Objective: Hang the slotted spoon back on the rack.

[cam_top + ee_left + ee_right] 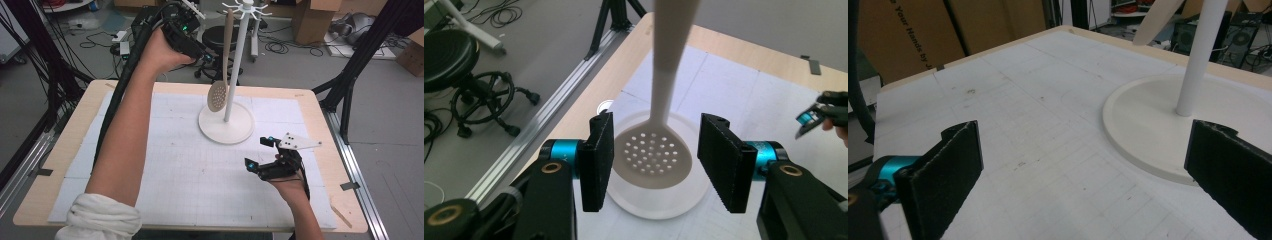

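1. Left gripper (202,52): raised high over the table's far edge, jaws spread wide, nothing between them. In the left gripper view its two black pads (599,160) stand either side of the hanging spoon's bowl without touching it.
2. Right gripper (262,152): low over the mat at the near right, jaws wide apart and empty, grey plate on top. It sits just near-right of the stand's base.
3. Slotted spoon (220,90): cream, perforated round bowl. Hangs bowl-down from a hook at the top of the stand, handle running up beside the pole; bowl clear of the base.
4. Utensil stand (235,65): white pole rising from a round white base (215,127), ring of hooks at the top. Stands on the far-centre part of the mat.
5. Gridded white mat (190,170) covers most of the wooden table (40,190).
6. Left forearm crosses the mat, white sleeve (100,217) rolled near the elbow.
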`<state>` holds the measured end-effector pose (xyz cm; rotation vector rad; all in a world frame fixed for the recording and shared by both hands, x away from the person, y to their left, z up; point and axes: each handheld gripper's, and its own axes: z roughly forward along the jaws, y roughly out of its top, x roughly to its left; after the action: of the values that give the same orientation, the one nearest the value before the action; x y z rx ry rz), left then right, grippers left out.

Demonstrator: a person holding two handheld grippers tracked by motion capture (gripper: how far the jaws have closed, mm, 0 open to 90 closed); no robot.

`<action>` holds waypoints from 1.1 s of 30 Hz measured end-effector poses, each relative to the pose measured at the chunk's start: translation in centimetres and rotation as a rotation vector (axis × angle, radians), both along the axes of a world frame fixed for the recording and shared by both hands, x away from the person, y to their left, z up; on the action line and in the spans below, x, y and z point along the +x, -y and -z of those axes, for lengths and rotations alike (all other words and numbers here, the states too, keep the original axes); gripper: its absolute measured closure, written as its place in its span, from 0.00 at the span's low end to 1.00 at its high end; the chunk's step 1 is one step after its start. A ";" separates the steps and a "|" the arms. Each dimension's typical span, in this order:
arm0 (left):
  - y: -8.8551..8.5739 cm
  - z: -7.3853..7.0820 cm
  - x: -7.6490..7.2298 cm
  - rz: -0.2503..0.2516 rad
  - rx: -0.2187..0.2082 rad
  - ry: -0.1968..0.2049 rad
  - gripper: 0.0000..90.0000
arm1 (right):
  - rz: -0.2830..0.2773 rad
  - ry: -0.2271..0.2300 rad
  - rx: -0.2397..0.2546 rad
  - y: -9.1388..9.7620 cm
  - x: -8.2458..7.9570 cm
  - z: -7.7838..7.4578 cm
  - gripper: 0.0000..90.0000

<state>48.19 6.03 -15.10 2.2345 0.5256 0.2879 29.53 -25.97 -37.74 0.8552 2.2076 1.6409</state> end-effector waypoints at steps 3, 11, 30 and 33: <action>-0.4 -0.4 -0.7 0.028 -0.009 0.004 0.53 | 0.006 0.006 0.002 0.1 0.0 -0.1 0.01; -1.6 -0.7 -2.6 0.099 -0.041 0.004 0.51 | 0.001 0.004 -0.005 -0.1 0.0 -0.1 0.01; -6.9 3.3 -5.2 0.088 -0.113 -0.023 0.36 | -0.006 0.009 -0.012 -0.4 0.2 0.0 0.01; -7.8 4.0 -5.7 0.084 -0.133 -0.023 0.35 | -0.006 -0.001 -0.013 -0.5 0.1 0.0 0.01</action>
<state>42.47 13.80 -19.10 2.1264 0.4487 0.1786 29.68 -25.44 -37.72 0.8470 2.2205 1.6278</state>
